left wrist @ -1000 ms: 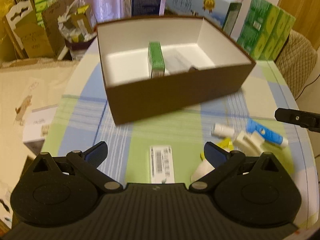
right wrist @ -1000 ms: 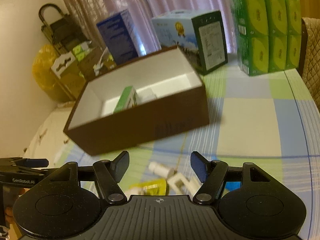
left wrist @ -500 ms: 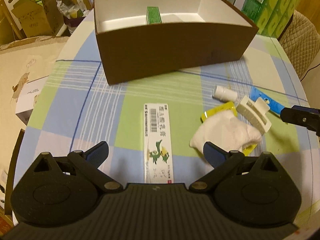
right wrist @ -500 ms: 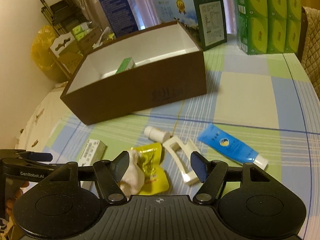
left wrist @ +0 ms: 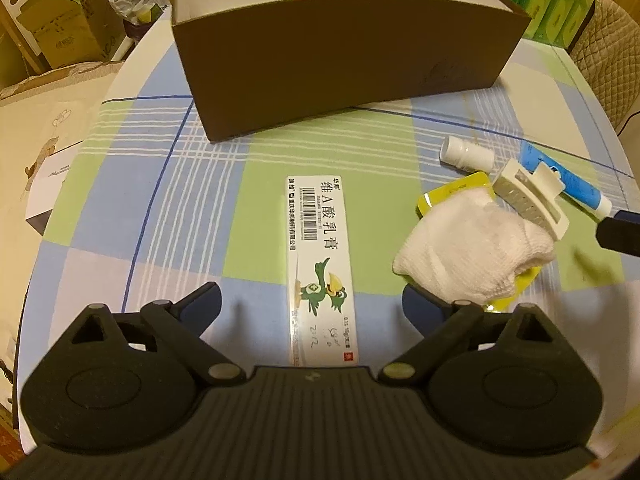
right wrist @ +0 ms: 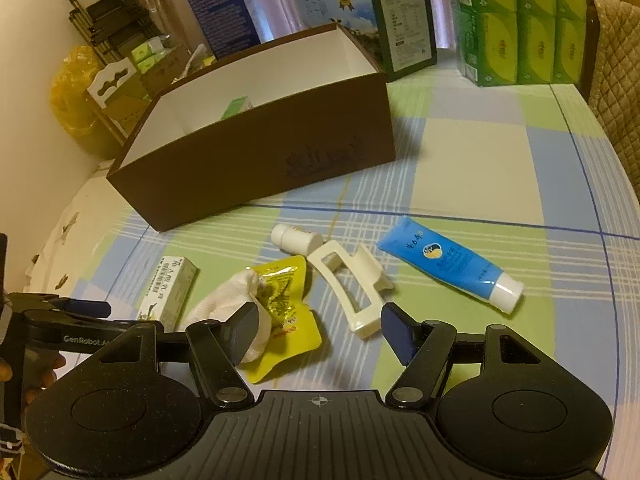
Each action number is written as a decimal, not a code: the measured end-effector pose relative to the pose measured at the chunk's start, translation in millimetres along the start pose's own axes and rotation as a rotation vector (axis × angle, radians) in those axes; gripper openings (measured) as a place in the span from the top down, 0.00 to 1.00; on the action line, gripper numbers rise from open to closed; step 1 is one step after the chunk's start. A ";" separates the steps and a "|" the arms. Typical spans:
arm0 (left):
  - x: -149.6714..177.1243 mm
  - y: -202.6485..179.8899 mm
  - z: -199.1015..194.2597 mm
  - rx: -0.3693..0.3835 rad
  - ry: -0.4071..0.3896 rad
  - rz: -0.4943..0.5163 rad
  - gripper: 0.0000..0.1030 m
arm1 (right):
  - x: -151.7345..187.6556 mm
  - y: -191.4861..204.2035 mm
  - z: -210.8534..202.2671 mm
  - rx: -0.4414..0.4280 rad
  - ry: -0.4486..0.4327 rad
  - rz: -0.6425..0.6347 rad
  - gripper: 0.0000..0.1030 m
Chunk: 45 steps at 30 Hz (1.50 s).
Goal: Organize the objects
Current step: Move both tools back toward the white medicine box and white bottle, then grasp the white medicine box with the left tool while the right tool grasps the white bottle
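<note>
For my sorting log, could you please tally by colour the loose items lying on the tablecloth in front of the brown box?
White: 4 - ointment carton, small bottle, hair clip, cloth
Yellow: 1 - sachet
Blue: 1 - tube
Total: 6

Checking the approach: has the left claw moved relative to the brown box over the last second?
Yes. The left claw has backed away from the brown box and dropped toward the table, now open astride the white ointment carton.
</note>
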<state>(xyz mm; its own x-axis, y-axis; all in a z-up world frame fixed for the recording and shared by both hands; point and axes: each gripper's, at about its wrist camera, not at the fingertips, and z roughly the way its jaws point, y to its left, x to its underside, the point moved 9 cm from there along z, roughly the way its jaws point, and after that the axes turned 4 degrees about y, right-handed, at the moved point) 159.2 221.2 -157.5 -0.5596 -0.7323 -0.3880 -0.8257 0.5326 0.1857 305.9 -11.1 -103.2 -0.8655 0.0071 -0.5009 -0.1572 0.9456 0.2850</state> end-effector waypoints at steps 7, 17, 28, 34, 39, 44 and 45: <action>-9.4 -3.1 13.2 -0.013 0.005 0.024 0.10 | 1.0 -7.9 -0.4 0.016 0.004 0.017 0.36; -17.0 -5.7 28.3 -0.012 0.020 0.041 0.24 | -3.8 -13.1 1.8 0.025 0.005 0.027 0.36; -19.0 5.4 34.0 -0.016 0.028 0.024 0.66 | -21.7 -9.0 14.6 0.033 0.004 -0.047 0.36; -23.9 21.7 24.6 -0.034 0.014 -0.020 0.66 | -41.1 6.9 34.6 0.030 0.004 -0.195 0.37; -26.4 35.3 14.4 -0.053 -0.004 -0.050 0.67 | -49.4 26.0 61.4 -0.012 0.039 -0.368 0.42; -25.9 48.4 7.8 -0.075 -0.010 -0.072 0.67 | -55.5 35.6 92.8 -0.043 0.096 -0.533 0.57; -25.4 50.4 6.7 -0.077 -0.010 -0.076 0.67 | -57.2 35.5 98.0 -0.048 0.107 -0.554 0.58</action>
<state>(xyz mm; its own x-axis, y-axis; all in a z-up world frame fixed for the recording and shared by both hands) 132.3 269.5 -144.3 -0.4944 -0.7649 -0.4130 -0.8692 0.4408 0.2241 396.5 53.9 -144.5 -0.6907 -0.5214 -0.5010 -0.6210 0.7827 0.0416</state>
